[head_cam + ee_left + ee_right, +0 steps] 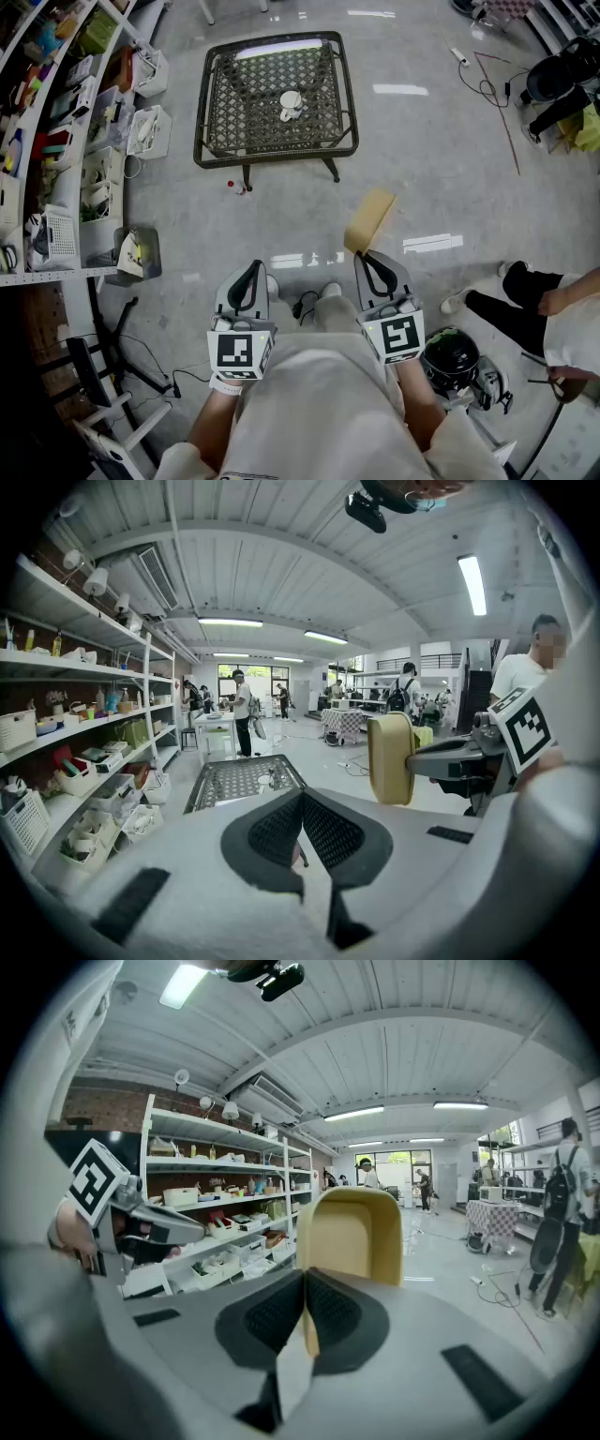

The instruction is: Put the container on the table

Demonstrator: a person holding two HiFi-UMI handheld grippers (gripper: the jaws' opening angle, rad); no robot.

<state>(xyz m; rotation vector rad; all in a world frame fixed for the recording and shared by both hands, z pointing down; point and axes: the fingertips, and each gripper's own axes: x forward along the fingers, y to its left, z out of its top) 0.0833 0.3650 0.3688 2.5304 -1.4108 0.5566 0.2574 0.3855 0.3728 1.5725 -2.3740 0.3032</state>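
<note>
The right gripper [367, 255] is clamping its jaws on the near wall of a yellowish-tan plastic container with rounded corners [368, 221], which is sticking out past the fingertips, up off the glossy grey floor [431, 159]. In the right gripper view, the container's open side is facing the camera. The left gripper [251, 270] is hanging level with it to the left, its jaws pressing together with nothing between them. Farther ahead, well apart from the container, a dark square table with a woven lattice top [272, 150] is standing with a small white cup [291, 104] on it. White shelves holding bins [56, 141] are lining the left side.
</note>
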